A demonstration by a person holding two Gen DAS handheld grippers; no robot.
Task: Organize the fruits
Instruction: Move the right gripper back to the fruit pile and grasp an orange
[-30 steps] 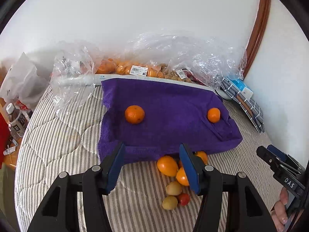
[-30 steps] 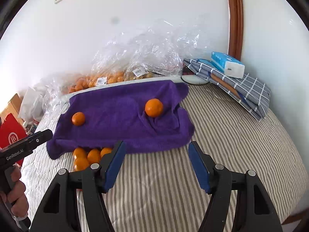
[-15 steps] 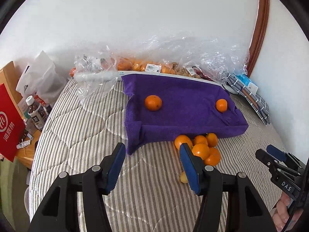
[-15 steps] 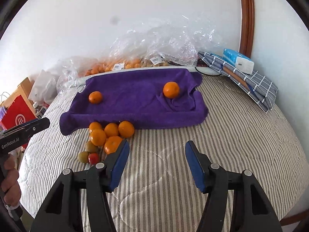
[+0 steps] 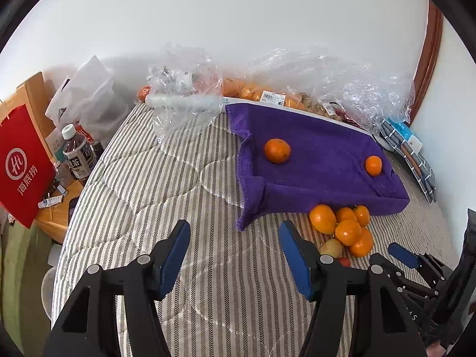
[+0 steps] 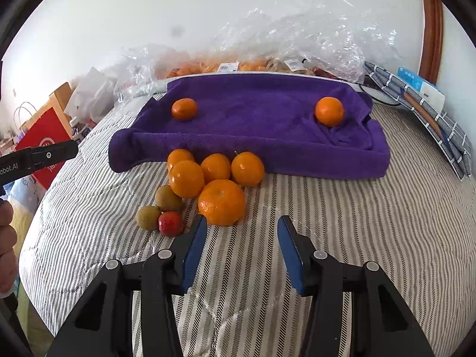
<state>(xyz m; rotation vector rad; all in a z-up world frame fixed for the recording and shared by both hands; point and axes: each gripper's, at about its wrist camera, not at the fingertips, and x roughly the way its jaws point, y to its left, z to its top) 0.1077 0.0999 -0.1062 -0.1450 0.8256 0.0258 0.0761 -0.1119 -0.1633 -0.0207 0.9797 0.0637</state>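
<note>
A purple towel (image 6: 255, 119) lies on the striped bed with two oranges on it, one at the left (image 6: 184, 108) and one at the right (image 6: 329, 111). Several oranges (image 6: 221, 201) lie in a pile on the bed in front of the towel, with two yellow-green fruits (image 6: 148, 217) and a small red fruit (image 6: 170, 223) beside them. My right gripper (image 6: 241, 226) is open and empty, just in front of the pile. My left gripper (image 5: 235, 235) is open and empty, left of the pile (image 5: 348, 231). The towel (image 5: 321, 160) also shows in the left wrist view.
Clear plastic bags (image 6: 297, 47) with more oranges lie along the wall behind the towel. A folded checked cloth with a blue box (image 6: 422, 89) sits at the right. A red bag (image 5: 23, 163) and a bottle (image 5: 78, 153) stand on a side table left of the bed.
Both grippers have pulled back and swung. The right gripper has come down close in front of the pile. The left view has turned left, with the pile now to its right.
</note>
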